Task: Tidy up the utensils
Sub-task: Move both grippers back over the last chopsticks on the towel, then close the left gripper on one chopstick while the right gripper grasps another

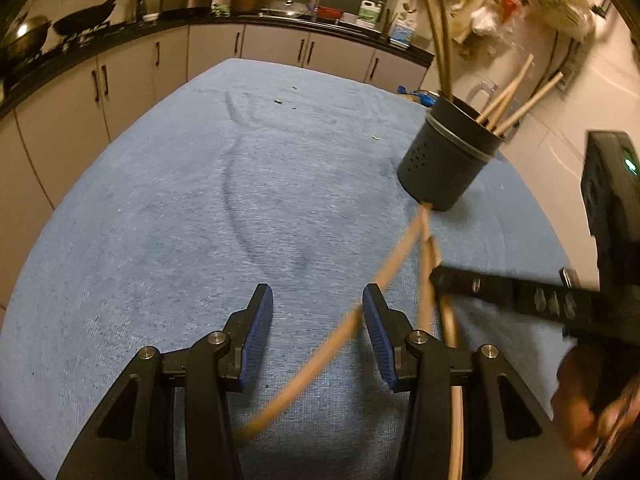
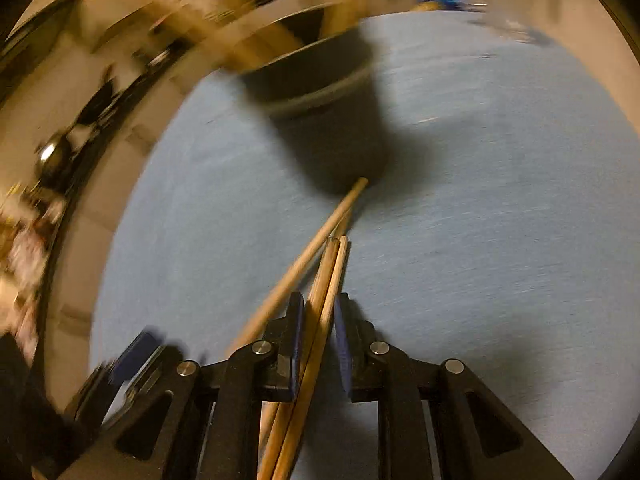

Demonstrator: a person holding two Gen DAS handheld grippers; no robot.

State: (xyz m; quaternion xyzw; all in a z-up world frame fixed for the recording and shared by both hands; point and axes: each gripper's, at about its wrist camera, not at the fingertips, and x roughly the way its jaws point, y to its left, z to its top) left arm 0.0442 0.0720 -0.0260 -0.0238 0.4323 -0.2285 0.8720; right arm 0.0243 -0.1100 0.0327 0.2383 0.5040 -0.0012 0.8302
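1. The right gripper (image 2: 318, 344) has a pair of chopsticks (image 2: 324, 300) between its nearly closed pads at the bottom centre of the right wrist view. The left pad touches them, but a thin gap shows at the right pad, so whether they are truly pinched I cannot tell.
2. A third, loose chopstick (image 2: 316, 240) runs outside the left pad, its far tip near the foot of the dark utensil holder (image 2: 332, 120) in the upper middle.
3. In the left wrist view the left gripper (image 1: 318, 332) is spread and empty at the bottom centre; the loose chopstick (image 1: 344, 332) crosses between its blue pads (image 1: 258, 336) without being pressed.
4. The holder (image 1: 448, 160) stands at the right edge of the blue cloth (image 1: 160, 240), with several chopsticks already in it.
5. Risks, as I judge them:
   - A loose hold could let the pair slip or splay when lifted.
   - The pair is blurred and moving; its tips could knock the holder near the cloth's edge and tip it.
   - The stray stick, lying against the pair, could be dragged along or rolled off the cloth.
   - The two grippers work close together and could collide.
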